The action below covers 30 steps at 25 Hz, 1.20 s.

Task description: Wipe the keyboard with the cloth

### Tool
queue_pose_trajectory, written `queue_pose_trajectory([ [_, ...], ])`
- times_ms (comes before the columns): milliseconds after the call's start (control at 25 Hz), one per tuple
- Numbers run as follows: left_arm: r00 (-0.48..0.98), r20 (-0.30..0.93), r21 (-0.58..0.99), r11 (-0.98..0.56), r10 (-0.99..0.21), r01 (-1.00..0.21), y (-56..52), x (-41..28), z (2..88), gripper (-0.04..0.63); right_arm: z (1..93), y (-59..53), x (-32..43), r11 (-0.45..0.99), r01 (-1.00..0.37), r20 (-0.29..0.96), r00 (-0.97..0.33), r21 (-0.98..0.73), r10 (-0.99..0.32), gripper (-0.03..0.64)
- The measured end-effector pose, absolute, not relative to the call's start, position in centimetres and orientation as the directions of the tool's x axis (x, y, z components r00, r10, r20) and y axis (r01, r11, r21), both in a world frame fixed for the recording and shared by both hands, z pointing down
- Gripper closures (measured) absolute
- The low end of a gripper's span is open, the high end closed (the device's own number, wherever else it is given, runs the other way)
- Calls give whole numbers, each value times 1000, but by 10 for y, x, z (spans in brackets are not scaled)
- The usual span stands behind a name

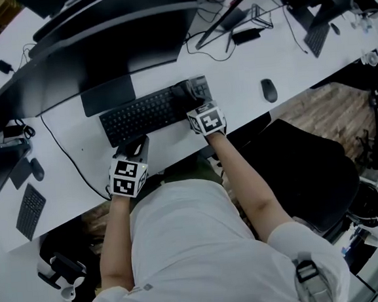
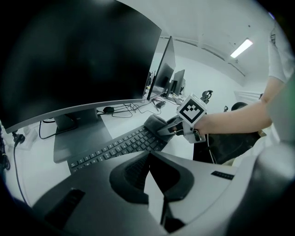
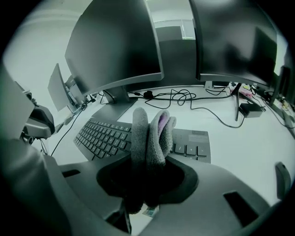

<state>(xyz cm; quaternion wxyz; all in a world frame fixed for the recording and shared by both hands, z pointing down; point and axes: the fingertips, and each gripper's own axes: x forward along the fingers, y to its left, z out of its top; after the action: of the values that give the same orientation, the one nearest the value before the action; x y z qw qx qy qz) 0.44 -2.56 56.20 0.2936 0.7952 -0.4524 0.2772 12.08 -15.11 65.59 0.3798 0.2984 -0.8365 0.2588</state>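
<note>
At a white desk (image 1: 80,183), the left gripper (image 1: 136,146) rests by the near left corner of the black keyboard (image 1: 143,115), its jaws drawn together with nothing between them. On the keyboard's right end lies the grey cloth (image 1: 187,90), folded and clamped in the right gripper (image 1: 197,105). A mouse (image 1: 269,90) sits well apart to the right.

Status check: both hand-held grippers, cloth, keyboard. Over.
Right hand-held gripper shut on cloth, cloth at right end of keyboard. Left hand-held gripper shut, empty, by keyboard's front-left corner. Mouse apart to the right, not in the way.
</note>
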Motion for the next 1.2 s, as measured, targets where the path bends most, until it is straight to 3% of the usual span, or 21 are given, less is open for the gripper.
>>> queue_pose_trajectory([
  [1200, 546, 707, 247, -565, -450, -787, -30, 41, 572, 597, 672, -96, 175, 608, -770, 815, -471, -192, -339, 480],
])
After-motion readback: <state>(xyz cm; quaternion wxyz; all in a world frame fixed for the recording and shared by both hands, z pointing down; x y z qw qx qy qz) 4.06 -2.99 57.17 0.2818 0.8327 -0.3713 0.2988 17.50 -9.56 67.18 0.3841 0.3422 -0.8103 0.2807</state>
